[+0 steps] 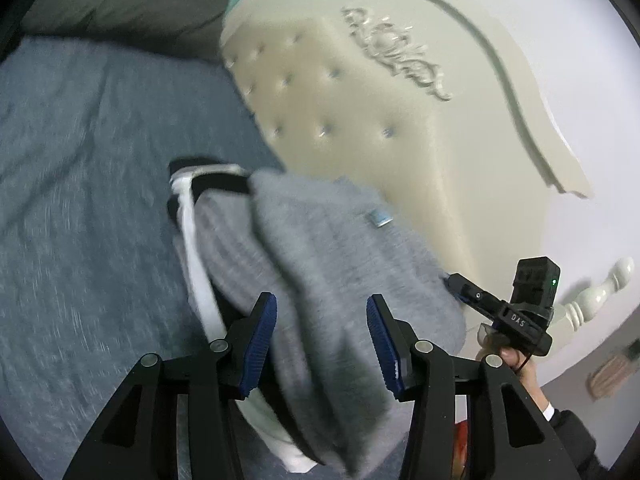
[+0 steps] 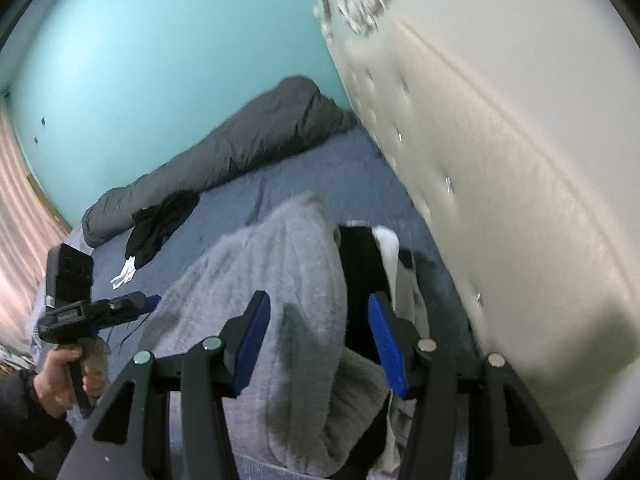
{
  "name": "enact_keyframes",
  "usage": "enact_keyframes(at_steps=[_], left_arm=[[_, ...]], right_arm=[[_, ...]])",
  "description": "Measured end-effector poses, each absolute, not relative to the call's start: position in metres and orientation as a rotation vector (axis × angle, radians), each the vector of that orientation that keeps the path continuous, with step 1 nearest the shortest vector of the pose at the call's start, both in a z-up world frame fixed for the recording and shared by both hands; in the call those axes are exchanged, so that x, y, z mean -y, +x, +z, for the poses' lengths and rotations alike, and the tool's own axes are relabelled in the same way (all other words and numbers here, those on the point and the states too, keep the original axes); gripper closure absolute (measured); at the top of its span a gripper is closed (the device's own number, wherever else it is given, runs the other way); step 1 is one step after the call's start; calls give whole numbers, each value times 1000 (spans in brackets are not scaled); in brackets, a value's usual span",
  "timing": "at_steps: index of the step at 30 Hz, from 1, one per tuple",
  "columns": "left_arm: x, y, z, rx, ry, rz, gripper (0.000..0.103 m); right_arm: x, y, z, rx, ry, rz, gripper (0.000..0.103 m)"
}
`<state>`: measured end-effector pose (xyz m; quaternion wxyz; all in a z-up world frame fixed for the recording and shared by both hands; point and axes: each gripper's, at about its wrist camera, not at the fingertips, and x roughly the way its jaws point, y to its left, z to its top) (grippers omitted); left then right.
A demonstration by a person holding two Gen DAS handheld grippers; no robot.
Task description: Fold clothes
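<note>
Left gripper (image 1: 321, 344): jaws stood wide apart, blue pads (image 1: 260, 344) on either side of the grey knit garment (image 1: 320, 248) with a gap on each side; nothing clamped. Right gripper (image 2: 320, 340): jaws likewise spread wide, straddling the same grey garment (image 2: 272, 280); nothing pinched between its pads (image 2: 386, 344).

The grey garment lay bunched in a heap on the blue bedsheet (image 1: 80, 160), just beside the cream tufted headboard (image 1: 340, 100). It rested on top of a black-and-white garment (image 1: 192, 216), whose white band and black edge stuck out from under it. A small blue tag (image 1: 378, 218) showed on the grey knit. Both views were motion-blurred.

From the left wrist view, the right gripper (image 1: 450, 280) reached the grey heap's edge; whether its tips touched the fabric, cannot tell. From the right wrist view, the left gripper (image 2: 154, 300) sat beside the heap.

Farther off: 1 small black-and-white piece (image 2: 156, 228) lay apart on the sheet, near a dark grey rolled duvet (image 2: 240, 140) against the teal wall (image 2: 160, 40).
</note>
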<state>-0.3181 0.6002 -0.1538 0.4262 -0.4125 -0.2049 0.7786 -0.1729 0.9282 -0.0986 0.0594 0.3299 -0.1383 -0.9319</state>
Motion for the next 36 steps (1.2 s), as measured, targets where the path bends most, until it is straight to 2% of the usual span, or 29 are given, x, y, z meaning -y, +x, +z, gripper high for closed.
enact_keyframes(at_steps=[5,8,11,14,16,25,31,36], left_arm=[[-621,-309,-137,398,-996,1954,53],[-637,-308,-144,330,-1022,1953,53],[-648,-308,-155,277,-1059,1966,53],[-653,-307,-169,240,-1083,1983,54],[-653,-305,-176,221,-1095,1993,58],[-652,-300,-189,178,-1089,2008,62],[-654,-298,-190,176,-1102,2012,62],[-653,-293,-165,135,-1065,2029,63]], right_arm=[[-913,-171,-89,346,908,-2808,88],[-898,-181,-99,253,973,-2779,92],[-901,-192,-119,260,1058,-2794,97],[-910,-193,-137,326,1080,-2809,98],[-915,-192,-151,375,1073,-2816,98],[-923,-187,-180,517,1005,-2842,100],[-921,-187,-175,508,1030,-2838,100],[-917,-190,-137,453,983,-2839,100]])
